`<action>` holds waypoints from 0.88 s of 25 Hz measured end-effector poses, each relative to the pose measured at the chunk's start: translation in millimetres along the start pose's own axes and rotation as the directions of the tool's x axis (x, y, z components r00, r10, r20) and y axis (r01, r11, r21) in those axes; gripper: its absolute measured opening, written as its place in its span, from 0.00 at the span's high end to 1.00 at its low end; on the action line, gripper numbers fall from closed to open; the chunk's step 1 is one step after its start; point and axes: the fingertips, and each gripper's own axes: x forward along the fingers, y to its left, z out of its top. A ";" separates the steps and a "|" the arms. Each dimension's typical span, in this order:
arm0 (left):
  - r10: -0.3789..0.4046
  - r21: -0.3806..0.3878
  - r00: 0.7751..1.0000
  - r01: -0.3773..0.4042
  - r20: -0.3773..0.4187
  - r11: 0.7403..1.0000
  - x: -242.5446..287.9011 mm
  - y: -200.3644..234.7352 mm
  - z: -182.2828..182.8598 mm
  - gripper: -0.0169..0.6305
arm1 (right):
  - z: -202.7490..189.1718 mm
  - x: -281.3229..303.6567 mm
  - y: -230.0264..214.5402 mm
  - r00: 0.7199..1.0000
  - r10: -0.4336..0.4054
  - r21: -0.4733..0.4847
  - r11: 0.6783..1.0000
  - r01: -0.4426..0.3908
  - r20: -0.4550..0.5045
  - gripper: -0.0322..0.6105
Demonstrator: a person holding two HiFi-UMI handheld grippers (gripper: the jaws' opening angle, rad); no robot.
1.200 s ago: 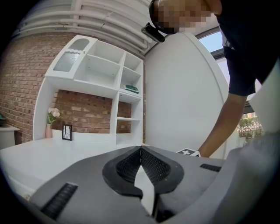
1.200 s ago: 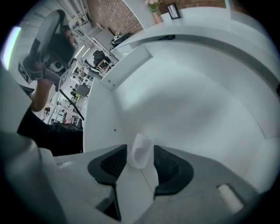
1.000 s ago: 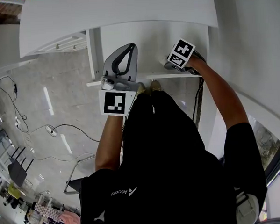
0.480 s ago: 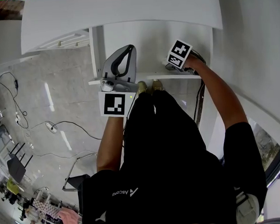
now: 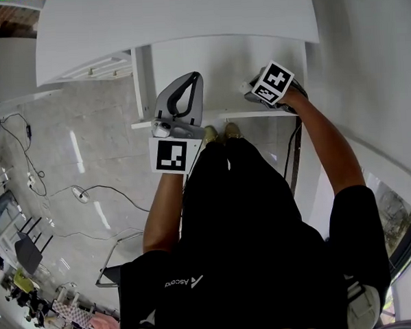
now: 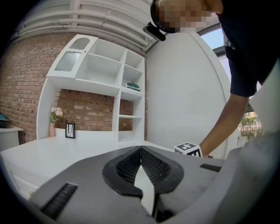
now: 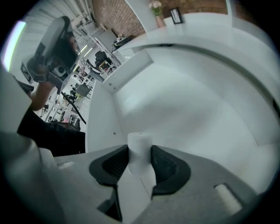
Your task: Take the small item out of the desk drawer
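Observation:
In the right gripper view a small white cylinder (image 7: 140, 144) stands between the dark pads of my right gripper (image 7: 140, 158). Both pads press its sides, and the jaws have just been closing on it. It hangs above the white floor of the open desk drawer (image 7: 183, 109). From the head view the right gripper (image 5: 253, 89) points steeply down into the drawer (image 5: 217, 67), under its marker cube (image 5: 275, 82). My left gripper (image 5: 193, 78) is held level over the drawer's left part. Its jaws (image 6: 141, 151) are shut tip to tip with nothing in them.
The white desk top (image 5: 177, 24) overhangs the drawer's back. The drawer's front edge (image 5: 210, 115) is just ahead of the person's shoes. Cables (image 5: 76, 191) lie on the floor to the left. A white shelf unit (image 6: 100, 83) stands against a brick wall behind the desk.
The right gripper's marker cube has shifted slightly to the right and turned a little. The left gripper has stayed where it was.

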 end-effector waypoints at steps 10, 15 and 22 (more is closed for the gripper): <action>-0.062 0.047 0.997 0.060 0.034 0.997 6.2 -36.7 32.0 0.98 | 29.7 -110.8 28.9 0.883 -0.161 -0.016 0.982 0.187 0.440 0.70; -0.085 0.064 0.995 0.082 0.050 0.995 6.5 -59.0 53.0 0.98 | 37.6 -174.9 57.8 0.758 -0.216 -0.007 0.960 0.280 0.615 0.70; -0.121 0.085 0.990 0.114 0.078 0.990 0.6 -92.7 98.2 0.98 | 35.2 -279.8 105.0 0.528 -0.263 0.046 0.921 0.387 0.808 0.70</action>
